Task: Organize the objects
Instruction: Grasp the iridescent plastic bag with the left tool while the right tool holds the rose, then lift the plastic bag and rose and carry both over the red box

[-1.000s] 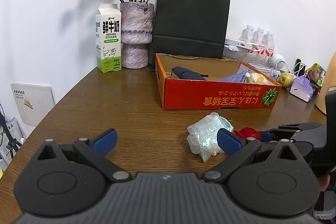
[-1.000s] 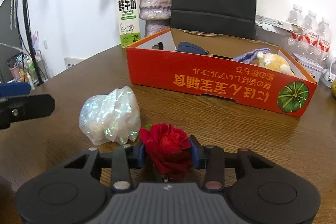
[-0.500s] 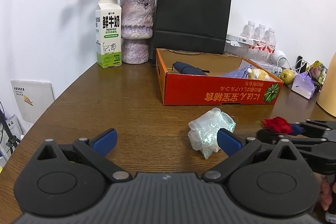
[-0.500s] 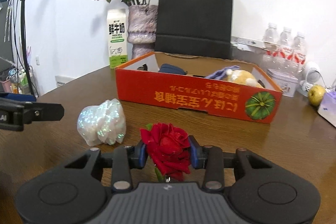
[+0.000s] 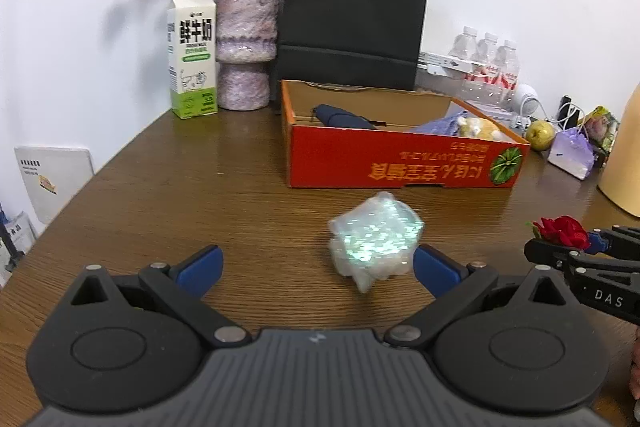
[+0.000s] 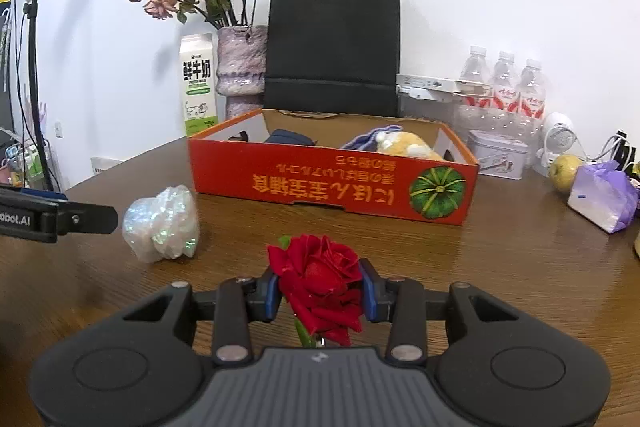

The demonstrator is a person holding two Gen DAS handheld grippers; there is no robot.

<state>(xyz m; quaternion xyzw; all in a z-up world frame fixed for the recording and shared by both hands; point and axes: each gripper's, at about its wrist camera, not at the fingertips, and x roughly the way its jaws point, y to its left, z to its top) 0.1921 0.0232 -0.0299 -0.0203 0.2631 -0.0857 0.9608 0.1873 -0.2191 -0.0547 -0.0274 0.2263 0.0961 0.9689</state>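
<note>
Lifted since before, red rose [image 6: 320, 279]; its stem hidden behind right gripper [image 6: 320, 293].

Right tongs [image 6: 320, 291] clamped on the red rose [image 6: 318, 279] — bloom squeezed between the blue pads, above the wooden tabletop [image 6: 480, 267]. Ahead sits the orange box [image 6: 332, 183]; to the left, an iridescent crumpled bag [image 6: 162, 223] — left tongs [image 6: 80, 217] beside it.

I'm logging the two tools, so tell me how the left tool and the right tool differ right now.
The left tool is open and holds nothing; the right tool is shut on the red rose. The left tool points at the iridescent plastic wad lying on the table; the right tool faces the orange box. Both have blue pads and black bodies.
</note>
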